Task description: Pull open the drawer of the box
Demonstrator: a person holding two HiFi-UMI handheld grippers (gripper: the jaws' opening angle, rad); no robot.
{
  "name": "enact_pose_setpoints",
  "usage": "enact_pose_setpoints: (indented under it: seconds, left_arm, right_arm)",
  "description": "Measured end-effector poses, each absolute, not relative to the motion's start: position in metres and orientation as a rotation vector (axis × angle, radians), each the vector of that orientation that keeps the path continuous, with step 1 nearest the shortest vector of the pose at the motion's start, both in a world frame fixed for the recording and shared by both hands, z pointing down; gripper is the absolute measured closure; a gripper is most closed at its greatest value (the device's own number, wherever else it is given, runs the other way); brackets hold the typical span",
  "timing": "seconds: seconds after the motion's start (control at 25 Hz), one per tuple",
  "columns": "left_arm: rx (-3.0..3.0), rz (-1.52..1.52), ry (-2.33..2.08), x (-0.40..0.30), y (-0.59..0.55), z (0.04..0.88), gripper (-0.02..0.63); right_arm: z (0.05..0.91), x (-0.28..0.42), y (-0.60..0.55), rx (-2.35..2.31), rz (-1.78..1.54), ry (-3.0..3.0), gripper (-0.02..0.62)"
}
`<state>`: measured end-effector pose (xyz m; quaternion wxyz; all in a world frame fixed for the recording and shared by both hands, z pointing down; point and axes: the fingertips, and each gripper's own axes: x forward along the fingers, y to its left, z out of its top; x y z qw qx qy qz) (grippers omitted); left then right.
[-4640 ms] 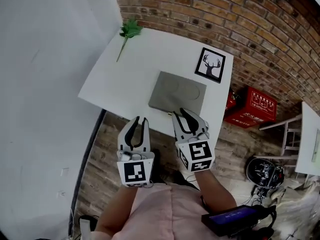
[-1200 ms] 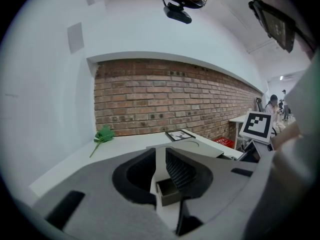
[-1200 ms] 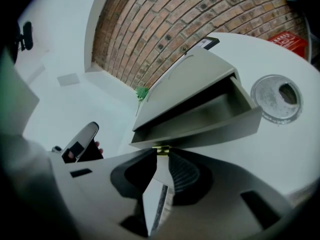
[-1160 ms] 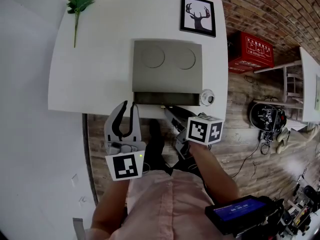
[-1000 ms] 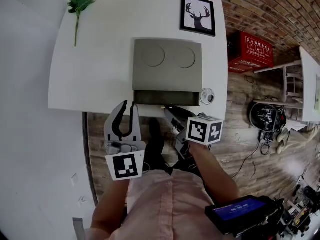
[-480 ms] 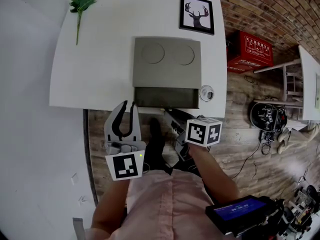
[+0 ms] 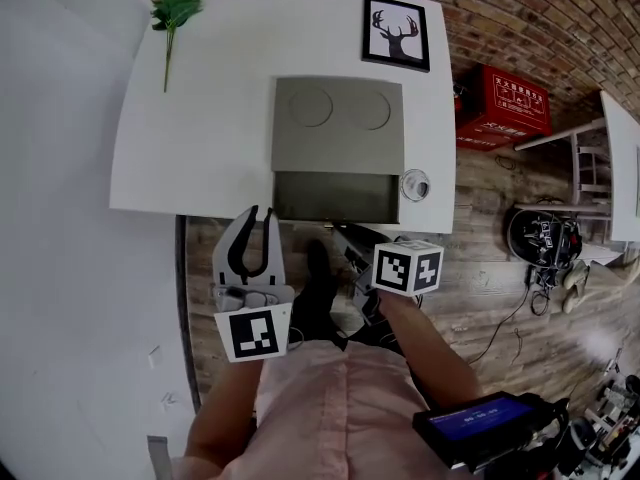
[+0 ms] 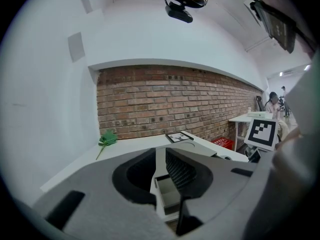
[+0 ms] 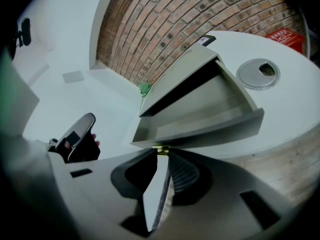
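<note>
Drawer (image 7: 336, 196) stood drawn out of the box (image 7: 338, 128) just ahead of the right gripper (image 9: 161, 153), whose jaws pinched its brass knob (image 9: 160, 149), while the left gripper (image 8: 160, 159) hung narrowly parted.

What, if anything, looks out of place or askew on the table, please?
Nothing stands out. The box sits square, its drawer pulled part open, straight and empty, with the right gripper closed on its brass knob. No spills or damage show.
</note>
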<state>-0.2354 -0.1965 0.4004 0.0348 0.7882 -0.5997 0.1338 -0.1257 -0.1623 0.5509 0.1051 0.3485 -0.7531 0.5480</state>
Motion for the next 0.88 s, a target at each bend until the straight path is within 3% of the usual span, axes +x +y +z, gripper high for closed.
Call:
enact_pose_setpoints:
  seconds: [0.88]
  left_arm:
    - [2.427,0.407,-1.885,-0.222,-0.177,0.389,0.537]
  right_arm:
    - [0.552,-0.126,-0.127,0.95,1.604,-2.232,0.529]
